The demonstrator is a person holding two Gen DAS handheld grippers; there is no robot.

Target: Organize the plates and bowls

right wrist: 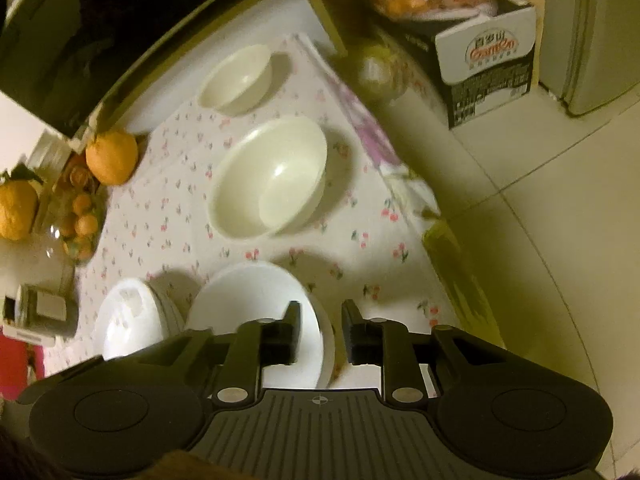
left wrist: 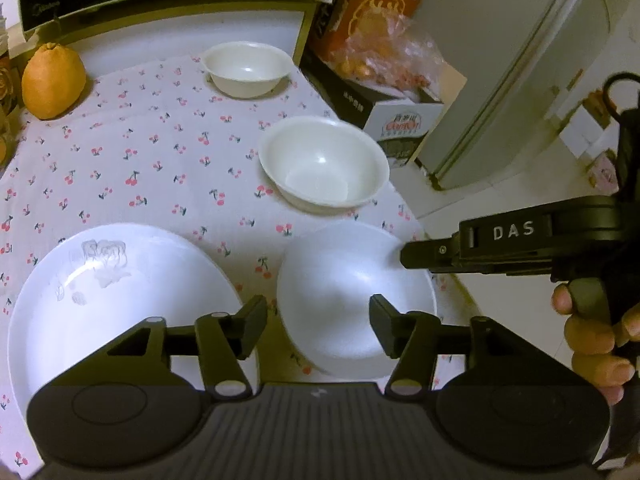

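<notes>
My bench wears a cherry-print cloth (left wrist: 132, 160). At its far left corner I see a big orange citrus fruit (left wrist: 53, 82), and in my right view a second one (right wrist: 16, 210) sits beside a clear container of small oranges (right wrist: 82, 220). Past the bench's far right edge stand a printed carton (left wrist: 400, 128), a plastic bag of oranges (left wrist: 384, 56) and a pale refrigerator (left wrist: 520, 72) on the tiled floor (right wrist: 560, 220).

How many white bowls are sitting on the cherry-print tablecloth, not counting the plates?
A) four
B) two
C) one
B: only a small bowl at the far end and a bigger bowl nearer the middle stand on the tablecloth; the other white pieces are plates.
</notes>
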